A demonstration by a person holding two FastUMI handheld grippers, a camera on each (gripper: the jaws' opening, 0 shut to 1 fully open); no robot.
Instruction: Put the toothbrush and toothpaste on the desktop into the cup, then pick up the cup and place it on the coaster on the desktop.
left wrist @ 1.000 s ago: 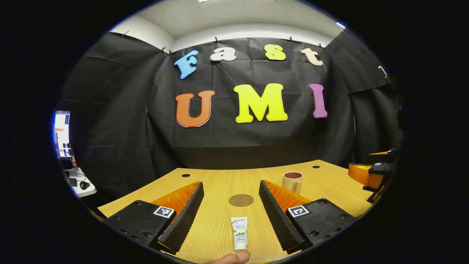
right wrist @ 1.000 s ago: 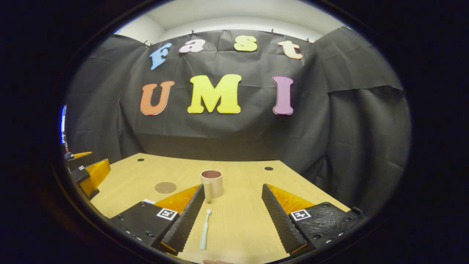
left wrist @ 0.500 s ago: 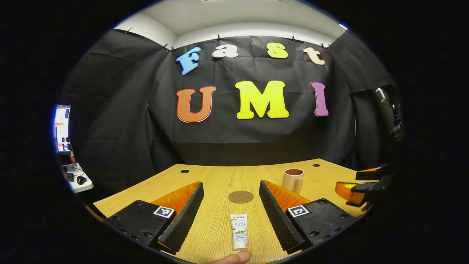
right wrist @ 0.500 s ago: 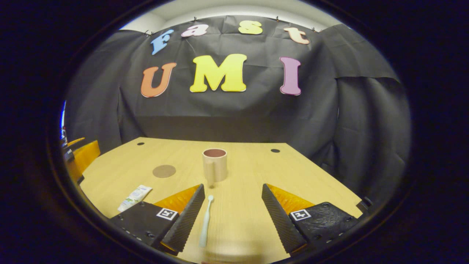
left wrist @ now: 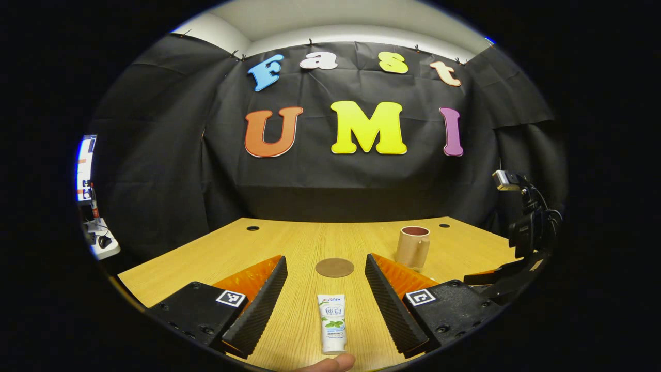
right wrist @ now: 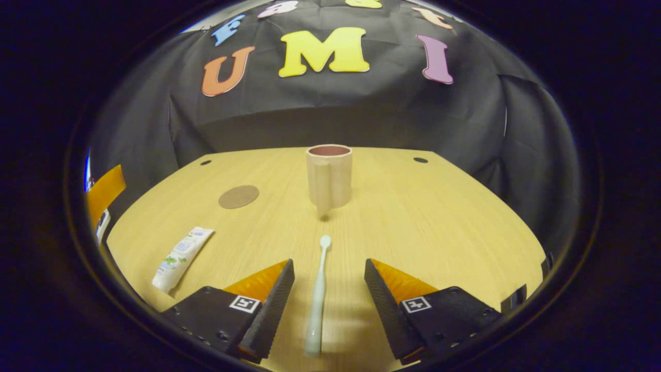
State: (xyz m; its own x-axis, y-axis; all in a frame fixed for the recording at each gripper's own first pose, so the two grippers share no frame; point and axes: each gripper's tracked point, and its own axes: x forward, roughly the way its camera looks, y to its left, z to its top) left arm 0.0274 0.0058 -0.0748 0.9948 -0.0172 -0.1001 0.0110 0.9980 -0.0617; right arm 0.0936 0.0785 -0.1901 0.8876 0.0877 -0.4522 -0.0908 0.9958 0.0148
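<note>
A pale, slim toothbrush (right wrist: 316, 299) lies flat on the wooden desktop (right wrist: 439, 222), its small rounded head pointing at the cup (right wrist: 329, 175). It lies between the wide-open fingers of the right gripper (right wrist: 326, 310), which grips nothing. The cup is beige with a darker inside, upright, handle facing the camera. The white toothpaste (left wrist: 332, 323) tube with green leaf print lies between the spread, empty fingers of the left gripper (left wrist: 326, 305). Beyond it lies a round brown coaster (left wrist: 334, 267).
</note>
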